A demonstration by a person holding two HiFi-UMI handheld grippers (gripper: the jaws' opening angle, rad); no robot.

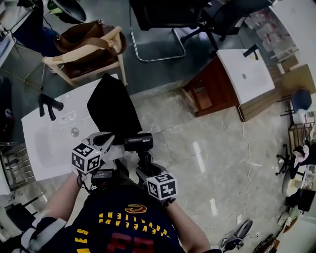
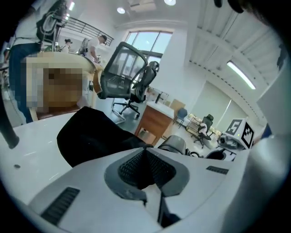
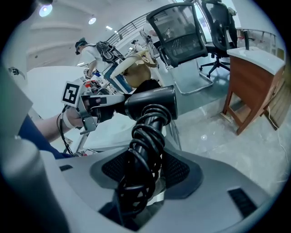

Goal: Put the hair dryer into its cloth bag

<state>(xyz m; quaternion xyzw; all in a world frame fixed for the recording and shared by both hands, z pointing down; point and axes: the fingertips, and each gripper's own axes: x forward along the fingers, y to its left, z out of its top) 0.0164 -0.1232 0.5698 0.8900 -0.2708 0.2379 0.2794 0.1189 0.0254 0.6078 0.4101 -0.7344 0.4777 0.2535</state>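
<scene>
The black cloth bag (image 1: 111, 105) lies on the white table (image 1: 47, 143), its near end lifted toward me. My left gripper (image 1: 114, 143) is shut, and its pads pinch the bag's edge (image 2: 113, 141). The black hair dryer (image 1: 139, 143) hangs just right of that edge, barrel level, with its cord wound round the handle (image 3: 148, 136). My right gripper (image 1: 144, 165) is shut on that wrapped handle from below. In the right gripper view the dryer's barrel (image 3: 152, 102) points toward the left gripper (image 3: 93, 109) and the dark bag mouth beside it. The bag's opening itself is hidden.
A black forked stand (image 1: 48, 105) sits on the table's left part. A wooden chair with a brown bag (image 1: 89, 43) stands behind the table. An office chair (image 1: 163, 15) and a white-topped wooden desk (image 1: 237, 79) are to the right, across glossy floor with a cable (image 1: 247, 148).
</scene>
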